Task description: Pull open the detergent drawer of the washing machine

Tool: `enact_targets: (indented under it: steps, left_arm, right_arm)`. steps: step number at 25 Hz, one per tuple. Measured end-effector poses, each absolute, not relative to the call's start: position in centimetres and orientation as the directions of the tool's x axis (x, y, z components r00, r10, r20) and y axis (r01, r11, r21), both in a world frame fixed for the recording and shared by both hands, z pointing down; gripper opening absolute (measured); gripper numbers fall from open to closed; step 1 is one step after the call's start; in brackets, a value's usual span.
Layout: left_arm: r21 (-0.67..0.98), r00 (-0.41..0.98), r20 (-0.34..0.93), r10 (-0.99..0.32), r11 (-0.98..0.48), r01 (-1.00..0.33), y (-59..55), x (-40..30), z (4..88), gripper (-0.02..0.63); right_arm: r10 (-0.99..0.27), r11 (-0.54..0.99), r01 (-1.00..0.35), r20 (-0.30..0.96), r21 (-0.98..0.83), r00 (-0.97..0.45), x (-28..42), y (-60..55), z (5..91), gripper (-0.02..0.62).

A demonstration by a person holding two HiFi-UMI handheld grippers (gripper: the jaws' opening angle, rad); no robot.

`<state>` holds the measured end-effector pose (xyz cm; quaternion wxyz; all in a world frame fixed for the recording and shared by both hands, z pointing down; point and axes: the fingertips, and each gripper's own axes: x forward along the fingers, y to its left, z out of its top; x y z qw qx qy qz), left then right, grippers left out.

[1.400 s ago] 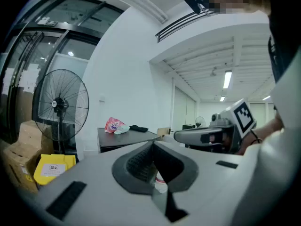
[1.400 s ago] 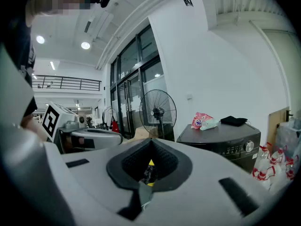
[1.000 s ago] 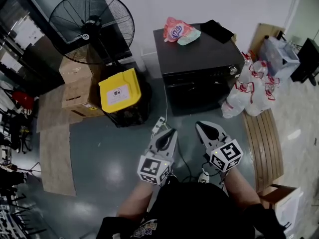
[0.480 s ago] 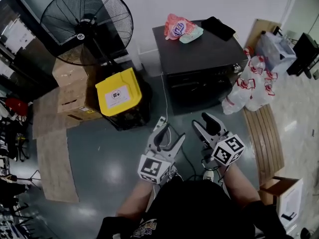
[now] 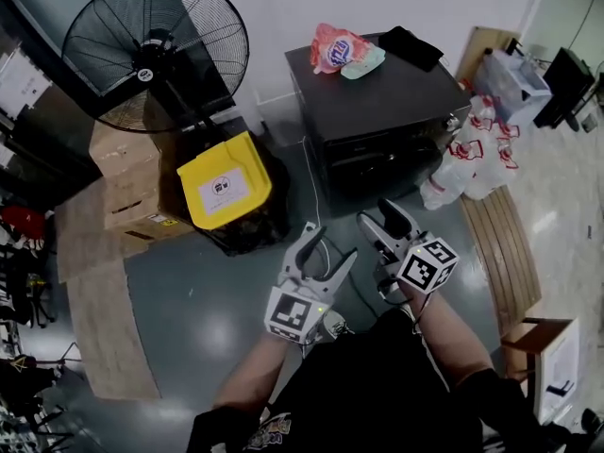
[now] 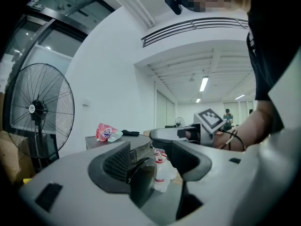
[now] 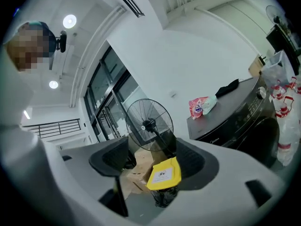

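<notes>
The dark washing machine [image 5: 377, 102] stands against the far wall, with a pink detergent bag [image 5: 332, 50] and a black cloth [image 5: 409, 47] on its top. Its front panel [image 5: 396, 159] faces me; I cannot make out the drawer there. My left gripper [image 5: 328, 251] hovers over the floor short of the machine, its jaws opening and nothing between them. My right gripper [image 5: 377, 217] is beside it, slightly nearer the machine, its jaws also opening and empty. The left gripper view shows the machine [image 6: 141, 149] past the left gripper [image 6: 153, 163]. The right gripper [image 7: 153, 163] sees it at the right [image 7: 240, 117].
A big black floor fan [image 5: 156, 50] and a yellow-lidded bin [image 5: 225, 192] stand left of the machine, with cardboard boxes [image 5: 127, 182] behind. Bagged bottles [image 5: 467, 159] lean on its right side. A wooden bench [image 5: 510, 253] runs along the right. A white cable [image 5: 314, 196] lies on the floor.
Both grippers went from shut to open jaws. Both moved forward across the floor toward the washing machine, and the right one rolled.
</notes>
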<state>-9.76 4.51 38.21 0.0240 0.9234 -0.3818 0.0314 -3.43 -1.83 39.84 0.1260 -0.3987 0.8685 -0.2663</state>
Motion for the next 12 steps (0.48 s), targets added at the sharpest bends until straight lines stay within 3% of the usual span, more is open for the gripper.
enact_targets:
  steps: [12]
  left_arm:
    - [0.043,0.683,0.058,-0.728,-0.682,-0.730,0.1,-11.3,38.5,0.251]
  right_arm:
    - [-0.762,0.462,-0.563,0.018,-0.685,-0.647,-4.7,-8.5,43.5,0.350]
